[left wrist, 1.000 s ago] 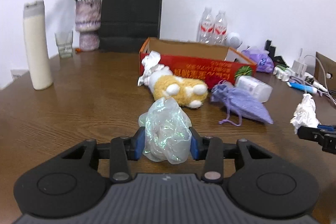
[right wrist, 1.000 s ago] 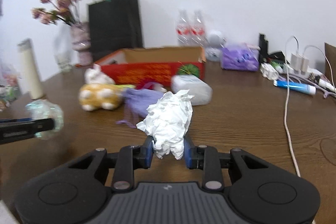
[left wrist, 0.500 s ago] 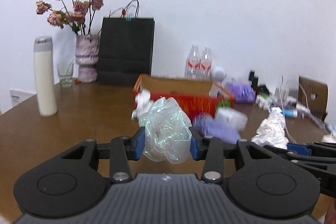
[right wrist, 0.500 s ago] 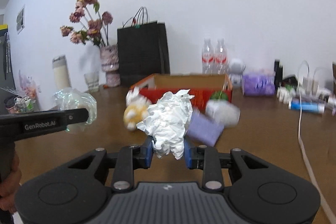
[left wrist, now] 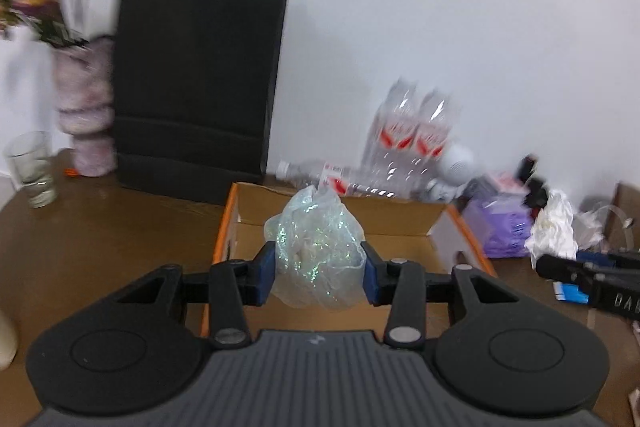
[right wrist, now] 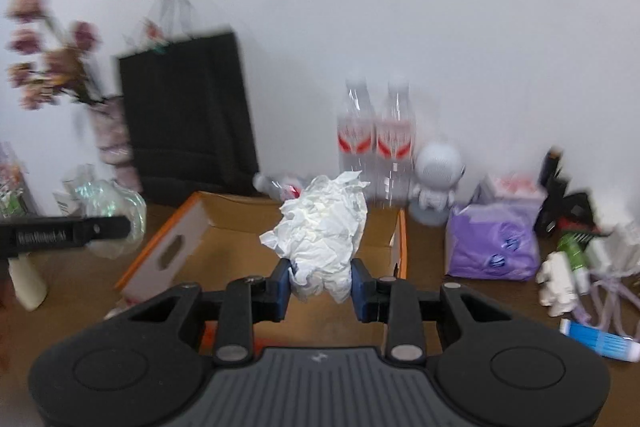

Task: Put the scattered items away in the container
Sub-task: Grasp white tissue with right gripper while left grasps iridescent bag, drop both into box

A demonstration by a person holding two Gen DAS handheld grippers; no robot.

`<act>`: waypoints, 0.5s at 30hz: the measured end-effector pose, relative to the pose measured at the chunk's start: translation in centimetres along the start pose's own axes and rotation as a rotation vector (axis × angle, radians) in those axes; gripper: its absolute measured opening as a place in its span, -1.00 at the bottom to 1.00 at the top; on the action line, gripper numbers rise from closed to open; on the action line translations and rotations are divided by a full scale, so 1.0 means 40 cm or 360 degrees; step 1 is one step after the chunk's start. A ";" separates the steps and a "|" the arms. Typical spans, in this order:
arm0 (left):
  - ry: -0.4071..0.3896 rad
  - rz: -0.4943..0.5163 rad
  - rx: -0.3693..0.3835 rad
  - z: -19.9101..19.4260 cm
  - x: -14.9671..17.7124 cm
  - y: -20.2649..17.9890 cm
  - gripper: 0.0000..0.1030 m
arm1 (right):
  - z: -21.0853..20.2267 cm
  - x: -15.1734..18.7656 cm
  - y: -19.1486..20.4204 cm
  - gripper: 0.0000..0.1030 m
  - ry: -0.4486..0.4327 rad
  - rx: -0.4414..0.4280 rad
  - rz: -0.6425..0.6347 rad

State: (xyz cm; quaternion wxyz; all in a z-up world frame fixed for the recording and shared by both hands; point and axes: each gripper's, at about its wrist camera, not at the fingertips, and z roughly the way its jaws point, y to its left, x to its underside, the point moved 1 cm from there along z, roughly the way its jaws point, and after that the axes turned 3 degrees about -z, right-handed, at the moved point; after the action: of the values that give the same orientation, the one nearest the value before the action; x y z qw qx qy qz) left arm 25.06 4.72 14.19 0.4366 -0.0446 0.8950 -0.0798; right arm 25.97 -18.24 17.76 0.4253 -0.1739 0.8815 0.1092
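Observation:
My left gripper [left wrist: 318, 269] is shut on a crumpled iridescent plastic wad [left wrist: 316, 251] and holds it above the open cardboard box [left wrist: 400, 223] with orange edges. My right gripper [right wrist: 320, 285] is shut on a crumpled white paper ball [right wrist: 324, 231] and holds it above the same box [right wrist: 240, 231]. The left gripper with its wad shows at the left of the right wrist view [right wrist: 108, 219]. The right gripper's paper ball shows at the right of the left wrist view [left wrist: 554, 227]. The box floor looks bare where visible.
Behind the box stand a black paper bag [left wrist: 196, 87], two water bottles [right wrist: 376, 143], a lying bottle [left wrist: 320, 175] and a white figurine [right wrist: 438, 175]. A flower vase [left wrist: 84, 115] and glass [left wrist: 30, 169] are left. A purple pack [right wrist: 492, 243], cables and tube [right wrist: 600, 339] lie right.
Both grippers have risen and moved forward, from over the table's scattered items to above the open box. Each still holds its item. The plush toy and purple pouch have dropped out of view.

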 end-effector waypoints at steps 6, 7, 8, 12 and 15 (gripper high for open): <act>0.0379 0.0028 -0.0084 0.321 -0.045 0.012 -0.16 | 0.316 -0.093 -0.025 -0.43 0.0419 -0.0005 0.0047; 0.0409 0.0059 -0.0105 0.353 -0.041 0.014 -0.16 | 0.361 -0.096 -0.030 -0.44 0.0479 -0.0012 0.0065; 0.0433 0.0085 -0.0135 0.384 -0.040 0.018 -0.16 | 0.403 -0.098 -0.034 -0.44 0.0532 -0.0002 0.0075; 0.0473 0.0131 -0.0217 0.461 -0.039 0.036 -0.15 | 0.520 -0.084 -0.049 -0.44 0.0633 0.0116 0.0060; 0.0479 0.0156 -0.0225 0.486 -0.040 0.035 -0.03 | 0.565 -0.077 -0.046 -0.35 0.0644 0.0125 0.0040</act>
State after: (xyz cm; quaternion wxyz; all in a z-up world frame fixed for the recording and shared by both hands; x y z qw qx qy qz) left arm 41.35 4.33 3.39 0.2968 -0.0189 0.9547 -0.0010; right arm 44.55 -11.58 6.21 0.2447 -0.1644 0.9546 0.0429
